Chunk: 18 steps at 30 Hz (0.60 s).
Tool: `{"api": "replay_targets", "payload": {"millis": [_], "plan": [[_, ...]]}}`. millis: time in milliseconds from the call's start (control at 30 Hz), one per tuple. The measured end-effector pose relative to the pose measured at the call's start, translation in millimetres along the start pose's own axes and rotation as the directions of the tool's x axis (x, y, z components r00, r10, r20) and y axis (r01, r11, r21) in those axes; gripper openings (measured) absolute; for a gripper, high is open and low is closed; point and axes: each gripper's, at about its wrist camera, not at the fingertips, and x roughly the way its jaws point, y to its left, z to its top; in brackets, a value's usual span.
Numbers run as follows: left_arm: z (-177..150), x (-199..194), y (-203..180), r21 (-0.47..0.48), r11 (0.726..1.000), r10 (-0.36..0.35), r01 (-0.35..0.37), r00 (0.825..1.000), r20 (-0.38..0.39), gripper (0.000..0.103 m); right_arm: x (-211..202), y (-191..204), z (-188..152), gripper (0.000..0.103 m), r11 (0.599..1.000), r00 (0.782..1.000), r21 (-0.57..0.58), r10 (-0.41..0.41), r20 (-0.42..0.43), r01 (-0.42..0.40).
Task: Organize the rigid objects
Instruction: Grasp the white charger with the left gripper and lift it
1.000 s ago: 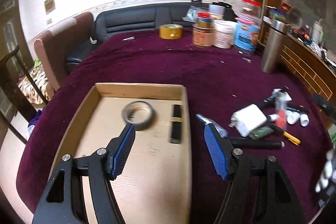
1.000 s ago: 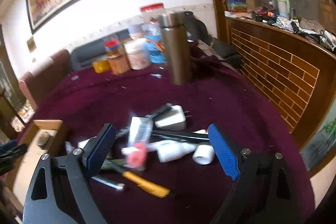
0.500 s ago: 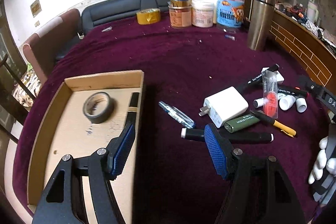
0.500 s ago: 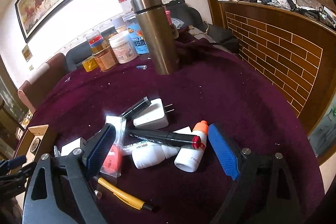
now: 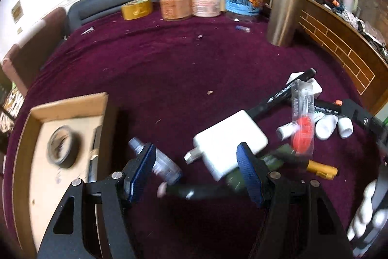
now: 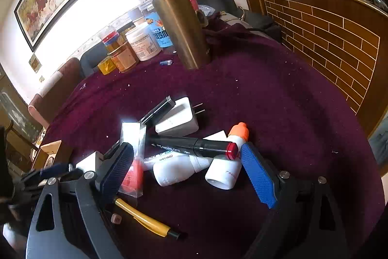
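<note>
My left gripper (image 5: 194,171) is open and empty, low over a black marker (image 5: 198,191) on the purple cloth, with a clear pen (image 5: 162,162) by its left finger and a white charger (image 5: 230,140) just ahead. The cardboard tray (image 5: 70,106) at left holds a tape roll (image 5: 61,147). My right gripper (image 6: 189,174) is open and empty, over two white bottles (image 6: 174,169), with a black red-capped marker (image 6: 194,145) lying across them. A clear packet with a red item (image 6: 133,162), a yellow pen (image 6: 145,220) and a white plug adapter (image 6: 179,118) lie close by.
A steel flask (image 6: 181,21) stands behind the pile. Jars (image 5: 206,1) and a yellow tape roll (image 5: 137,8) stand at the table's far edge. A wooden brick-patterned counter (image 6: 327,40) runs along the right. A chair (image 5: 31,45) stands at far left.
My left gripper has moved right, away from the tray and down onto the clutter by the black marker. My right gripper has moved closer to the white bottles. Both stay open.
</note>
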Motion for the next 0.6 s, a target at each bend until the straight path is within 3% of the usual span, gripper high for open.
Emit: {"api": "replay_targets", "payload": {"millis": [67, 100, 167, 267, 367, 600], "plan": [[9, 6, -7, 0.025, 1.000, -0.005, 0.004, 1.000, 0.001, 0.068, 1, 1, 0, 0.090, 1.000, 1.000, -0.001, -0.001, -0.003, 0.001], [14, 11, -14, 0.058, 0.998, -0.008, 0.008, 1.000, -0.002, 0.079, 1, 1, 0, 0.090, 1.000, 1.000, 0.000, -0.002, -0.004, 0.002], [16, 16, -20, 0.088, 0.996, -0.004, 0.005, 1.000, -0.009, 0.084, 1, 1, 0, 0.090, 1.000, 1.000, 0.000, -0.002, -0.007, 0.002], [7, 26, -24, 0.118, 0.990, -0.063, 0.074, 0.994, -0.092, 0.074, 1, 1, 0, 0.090, 1.000, 1.000, -0.001, 0.000, -0.011, 0.000], [-8, 17, -27, 0.178, 0.979, -0.082, 0.096, 0.993, -0.082, 0.070, 2, 2, -1, 0.090, 1.000, 1.000, -0.002, -0.002, -0.016, 0.002], [-24, -6, -20, 0.176, 0.974, -0.130, 0.144, 0.988, -0.089, 0.066, 4, 1, -1, 0.090, 1.000, 1.000, -0.002, -0.006, -0.023, 0.006]]}}
